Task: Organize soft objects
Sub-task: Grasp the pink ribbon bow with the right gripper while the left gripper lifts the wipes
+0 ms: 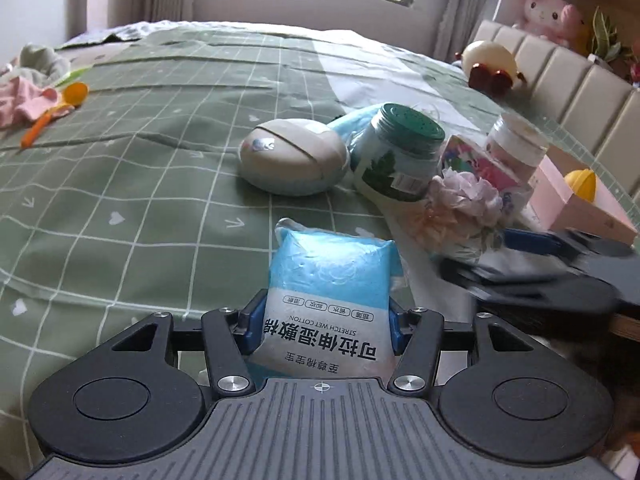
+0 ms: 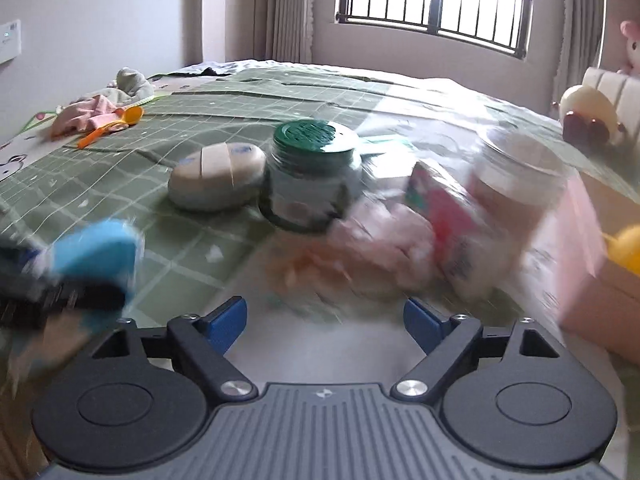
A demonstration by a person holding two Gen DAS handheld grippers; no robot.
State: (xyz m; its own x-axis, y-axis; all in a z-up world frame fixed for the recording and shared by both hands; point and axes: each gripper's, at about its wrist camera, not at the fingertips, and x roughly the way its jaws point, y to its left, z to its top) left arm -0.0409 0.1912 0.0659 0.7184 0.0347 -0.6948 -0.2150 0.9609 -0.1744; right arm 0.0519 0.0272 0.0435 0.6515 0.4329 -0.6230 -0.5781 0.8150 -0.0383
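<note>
My left gripper (image 1: pixel 322 322) is shut on a blue and white pack of wet cotton pads (image 1: pixel 328 280) and holds it above the green checked bedspread (image 1: pixel 140 168). The pack also shows blurred in the right wrist view (image 2: pixel 96 252). My right gripper (image 2: pixel 324 320) is open and empty, just in front of a pale pink fabric flower bunch (image 2: pixel 384 236). The same bunch (image 1: pixel 464 200) lies right of the pack in the left wrist view, where the right gripper (image 1: pixel 532 248) shows blurred beside it.
A beige oval case (image 1: pixel 292 156), a green-lidded jar (image 1: pixel 400 152), a colourful box (image 1: pixel 476 160), a clear tub (image 1: pixel 516 140) and a pink box (image 1: pixel 576 200) crowd the right. Pink clothes (image 1: pixel 24 104) and an orange spoon (image 1: pixel 60 108) lie far left. Plush toys (image 1: pixel 488 64) sit by the headboard.
</note>
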